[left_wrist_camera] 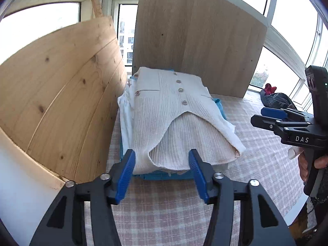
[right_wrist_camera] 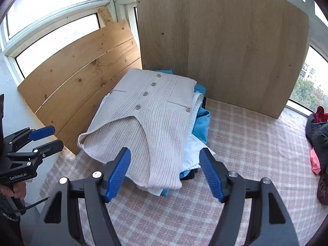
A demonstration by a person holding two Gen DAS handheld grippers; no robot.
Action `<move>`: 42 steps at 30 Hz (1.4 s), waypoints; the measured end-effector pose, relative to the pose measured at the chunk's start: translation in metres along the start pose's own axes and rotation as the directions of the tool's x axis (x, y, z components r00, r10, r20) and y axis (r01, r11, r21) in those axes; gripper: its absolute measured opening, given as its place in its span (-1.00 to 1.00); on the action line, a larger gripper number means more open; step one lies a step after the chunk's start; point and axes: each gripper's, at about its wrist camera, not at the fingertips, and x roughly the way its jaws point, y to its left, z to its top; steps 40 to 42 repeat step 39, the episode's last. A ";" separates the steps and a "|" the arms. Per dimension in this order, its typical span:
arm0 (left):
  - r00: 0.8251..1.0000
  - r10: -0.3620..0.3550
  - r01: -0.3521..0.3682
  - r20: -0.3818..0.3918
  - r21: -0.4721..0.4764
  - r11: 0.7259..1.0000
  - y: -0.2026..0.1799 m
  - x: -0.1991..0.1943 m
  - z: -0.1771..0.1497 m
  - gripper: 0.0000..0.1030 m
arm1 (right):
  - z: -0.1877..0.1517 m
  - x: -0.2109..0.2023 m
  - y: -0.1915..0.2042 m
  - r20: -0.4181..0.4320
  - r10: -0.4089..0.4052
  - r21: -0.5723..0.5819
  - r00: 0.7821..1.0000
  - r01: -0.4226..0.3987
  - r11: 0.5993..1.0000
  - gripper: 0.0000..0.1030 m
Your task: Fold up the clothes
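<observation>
Cream ribbed cardigan (left_wrist_camera: 174, 114) w/ a row of shiny buttons (left_wrist_camera: 180, 90) lies folded on top of a stack of clothes, over a white garment (left_wrist_camera: 126, 112) and a blue garment (right_wrist_camera: 202, 123); a dark layer shows at the very bottom in the right wrist view. Stack sits on a pink-and-white checked cloth (left_wrist_camera: 164, 209), at the far left corner, just in front of a grey-brown board (left_wrist_camera: 196, 37) and beside a pine board (left_wrist_camera: 61, 94), both leaning vs the windows.

Left gripper (left_wrist_camera: 162, 174) is held low at the near edge of the stack, pointing fwd along the cloth. Tongs spread wide, blue pads (left_wrist_camera: 126, 176) either side of the cardigan's near hem, nothing clamped. Can't tell if the pads touch the fabric.

Right gripper (right_wrist_camera: 165, 176) also low and level, aimed at the stack's near right corner, tongs wide, empty; cardigan hem and the white edge lie between its pads. In the left wrist view it hangs off to the right, well apart from the stack, w/ fingers of a hand (left_wrist_camera: 309, 165) wrapped round the handle.

Pile of dark and red clothes (right_wrist_camera: 318, 141) lies at the far right, well apart from the stack
</observation>
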 end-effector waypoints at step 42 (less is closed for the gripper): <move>0.991 0.117 -0.121 -0.063 -0.061 0.991 -0.201 -0.100 -0.096 0.51 | -0.138 -0.146 -0.070 0.006 -0.042 0.032 0.999 0.041 0.999 0.34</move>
